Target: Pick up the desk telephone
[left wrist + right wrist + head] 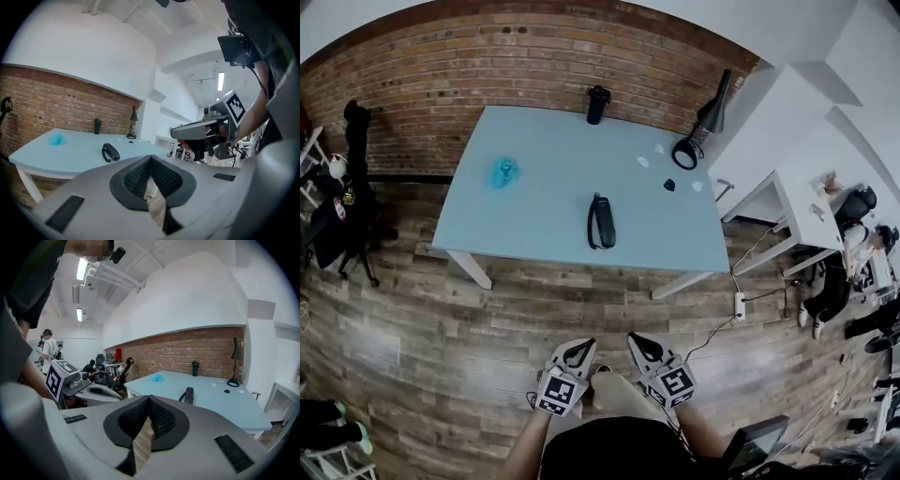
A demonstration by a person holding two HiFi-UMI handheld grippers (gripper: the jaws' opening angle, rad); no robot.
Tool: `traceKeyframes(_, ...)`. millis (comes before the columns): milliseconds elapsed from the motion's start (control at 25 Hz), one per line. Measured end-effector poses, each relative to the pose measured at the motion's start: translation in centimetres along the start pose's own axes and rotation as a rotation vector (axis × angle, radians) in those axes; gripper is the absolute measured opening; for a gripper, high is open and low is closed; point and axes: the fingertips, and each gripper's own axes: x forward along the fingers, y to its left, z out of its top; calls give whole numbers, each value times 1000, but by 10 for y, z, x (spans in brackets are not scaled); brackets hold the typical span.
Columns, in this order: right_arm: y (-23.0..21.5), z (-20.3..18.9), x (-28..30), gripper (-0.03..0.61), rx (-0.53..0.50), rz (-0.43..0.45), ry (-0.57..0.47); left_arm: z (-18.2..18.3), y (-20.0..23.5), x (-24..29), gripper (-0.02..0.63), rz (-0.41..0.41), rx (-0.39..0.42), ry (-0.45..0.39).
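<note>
Head view looks steeply down from well back — both gripper views, nearly level, share its table (544, 225).

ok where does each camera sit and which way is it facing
Head view: on the person's head, looking steeply down at the table and telephone; shows forearms, left hand-held gripper, right hand-held gripper.
Left gripper view: on the left hand-held gripper, along its shut jaws towards the table; the right one and an arm show.
Right gripper view: on the right hand-held gripper, along its shut jaws towards the table; the left one shows.
Shared: all see the telephone.
</note>
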Motion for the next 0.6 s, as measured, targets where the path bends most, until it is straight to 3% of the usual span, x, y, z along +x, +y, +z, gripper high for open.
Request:
traceKeyframes(400, -44, 6, 62, 6, 109, 45, -42, 2, 39, 2, 23, 85, -2, 105)
traceKeyframes(600, -78, 0, 70, 6, 143, 62, -67, 14, 53, 23, 23, 131, 21, 106)
